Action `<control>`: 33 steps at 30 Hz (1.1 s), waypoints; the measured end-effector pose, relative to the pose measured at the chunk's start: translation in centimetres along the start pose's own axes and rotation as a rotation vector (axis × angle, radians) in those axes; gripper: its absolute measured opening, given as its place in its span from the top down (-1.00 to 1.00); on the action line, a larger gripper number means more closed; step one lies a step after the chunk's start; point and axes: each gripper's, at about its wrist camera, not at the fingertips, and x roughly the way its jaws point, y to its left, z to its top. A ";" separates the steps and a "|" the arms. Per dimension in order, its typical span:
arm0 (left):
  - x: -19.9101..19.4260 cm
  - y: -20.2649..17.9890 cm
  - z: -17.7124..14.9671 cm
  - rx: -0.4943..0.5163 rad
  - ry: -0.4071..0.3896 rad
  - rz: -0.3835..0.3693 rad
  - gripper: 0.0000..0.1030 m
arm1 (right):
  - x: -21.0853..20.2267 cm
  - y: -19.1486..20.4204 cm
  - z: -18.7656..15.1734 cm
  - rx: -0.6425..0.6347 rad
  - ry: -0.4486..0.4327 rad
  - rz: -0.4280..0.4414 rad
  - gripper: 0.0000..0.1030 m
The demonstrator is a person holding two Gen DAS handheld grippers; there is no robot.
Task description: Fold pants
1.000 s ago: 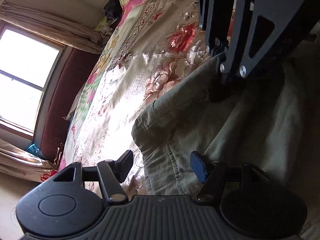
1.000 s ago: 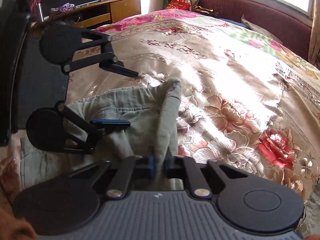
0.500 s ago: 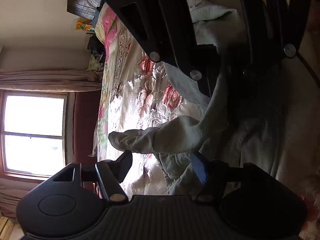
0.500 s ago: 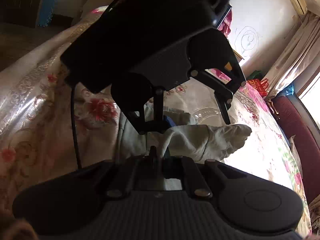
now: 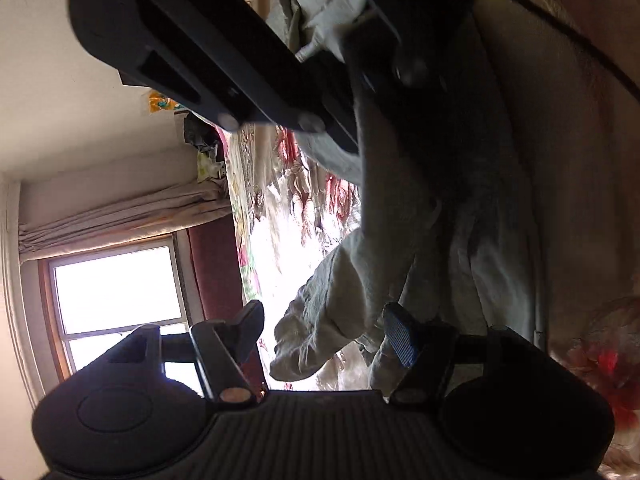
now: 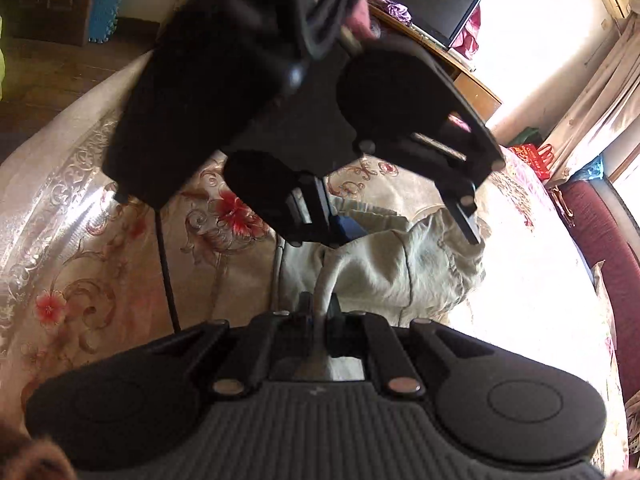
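The grey-green pants (image 6: 404, 264) lie bunched on the floral bedspread (image 6: 80, 240). My right gripper (image 6: 320, 312) is shut on a fold of the pants and holds it up off the bed. In the left wrist view the pants (image 5: 360, 280) hang down between the jaws of my left gripper (image 5: 324, 320), which is open; the cloth brushes its blue pad (image 5: 400, 336). The left gripper (image 6: 404, 224) also shows open in the right wrist view, just above the pants. The right gripper's body (image 5: 240, 60) fills the top of the left wrist view.
A black cable (image 6: 166, 264) hangs over the bedspread at the left. A wooden desk with a monitor (image 6: 432, 4) stands beyond the bed. A dark red headboard (image 6: 608, 248) and curtains (image 6: 600, 92) are to the right, by a bright window (image 5: 116, 292).
My right gripper has lifted the gripped fold higher and both grippers have tilted. The left gripper has stayed open beside the cloth as it rose with it.
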 end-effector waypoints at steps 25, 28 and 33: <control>-1.3 -0.3 -1.2 -0.504 0.379 -0.121 0.46 | -9.7 -12.6 -21.1 1.482 0.042 -0.420 0.17; -1.1 0.0 -1.3 -0.537 0.376 -0.125 0.47 | -8.7 -15.1 -23.6 1.643 0.003 -0.438 0.17; -1.1 0.1 -1.9 -0.572 0.383 -0.142 0.47 | -6.5 -16.2 -24.5 1.570 0.170 -0.535 0.16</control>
